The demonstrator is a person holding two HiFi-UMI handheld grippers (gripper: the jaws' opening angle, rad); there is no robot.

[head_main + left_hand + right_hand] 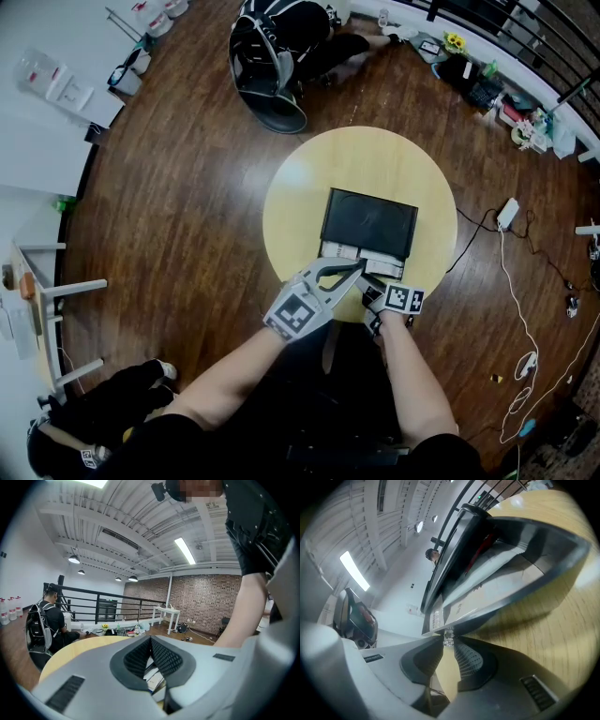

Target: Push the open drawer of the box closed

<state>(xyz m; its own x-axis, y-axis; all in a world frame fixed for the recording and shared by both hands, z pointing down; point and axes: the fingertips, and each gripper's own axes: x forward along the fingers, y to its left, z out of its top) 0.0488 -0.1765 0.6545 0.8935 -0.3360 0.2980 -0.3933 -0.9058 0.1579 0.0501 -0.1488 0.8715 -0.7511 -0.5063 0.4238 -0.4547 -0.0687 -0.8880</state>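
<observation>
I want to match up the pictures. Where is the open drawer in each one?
Head view: drawer mid-picture, sticking out of the black box's near side.
Left gripper view: only a sliver of drawer, low centre, through the gap between the jaws.
Right gripper view: drawer fills the upper right, its knob between the jaws.
Shared landmark: the round yellow table, in all three.

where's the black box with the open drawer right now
In the head view, the black box sits centred on the round light wooden table, its open drawer pulled out toward the table's near edge.
</observation>
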